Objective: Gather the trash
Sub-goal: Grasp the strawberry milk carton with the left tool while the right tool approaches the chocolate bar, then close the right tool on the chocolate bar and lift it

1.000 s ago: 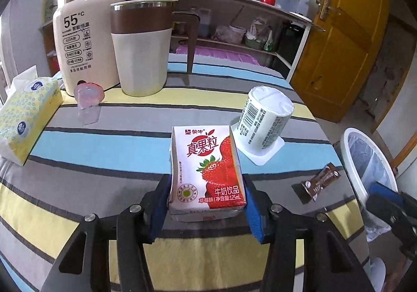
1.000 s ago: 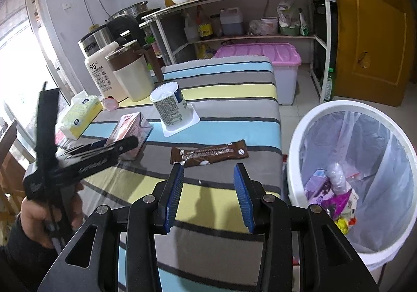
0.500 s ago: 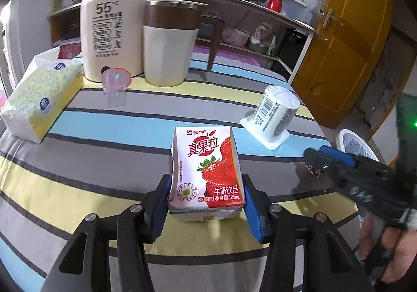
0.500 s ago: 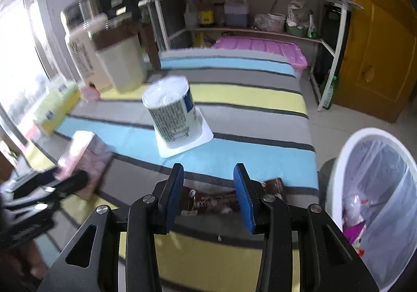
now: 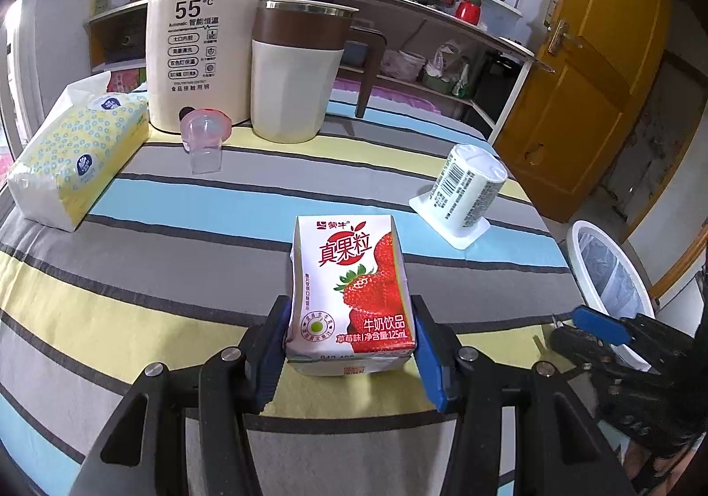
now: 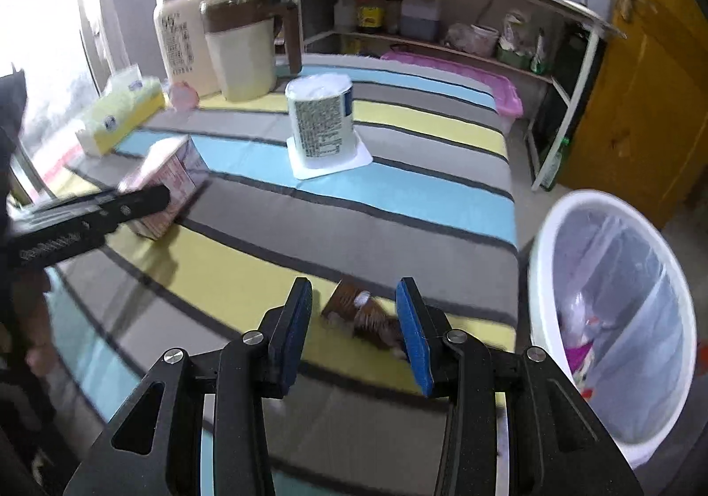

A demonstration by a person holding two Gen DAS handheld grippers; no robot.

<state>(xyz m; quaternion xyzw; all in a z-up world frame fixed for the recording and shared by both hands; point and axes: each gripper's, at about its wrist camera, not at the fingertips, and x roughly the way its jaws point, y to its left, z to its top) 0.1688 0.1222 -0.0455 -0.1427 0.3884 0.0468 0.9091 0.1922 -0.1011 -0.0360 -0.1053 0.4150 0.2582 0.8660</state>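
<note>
A strawberry milk carton (image 5: 354, 297) is clamped between the blue pads of my left gripper (image 5: 349, 312), just above the striped tablecloth (image 5: 132, 274). The right wrist view shows the same carton (image 6: 163, 182) and the left gripper (image 6: 152, 199) at the left. My right gripper (image 6: 353, 297) stands open low over the table's near right corner, with a brown snack wrapper (image 6: 363, 310) lying between its pads, nearer the right one. An upturned white yogurt cup (image 5: 469, 186) (image 6: 321, 120) stands mid-table. The right gripper (image 5: 602, 323) shows at the left wrist view's right edge.
A white trash bin (image 6: 537, 248) (image 5: 574, 248) with a clear liner and some trash stands on the floor beside the table's right edge. At the table's far side are a kettle (image 5: 199, 53), a brown-and-cream jug (image 5: 292, 84), a tissue pack (image 5: 75, 155) and a small pink cup (image 5: 203, 133).
My right gripper has dropped towards the table and rolled, so the brown wrapper now lies between its pads. The left gripper has shifted sideways with the carton still in it.
</note>
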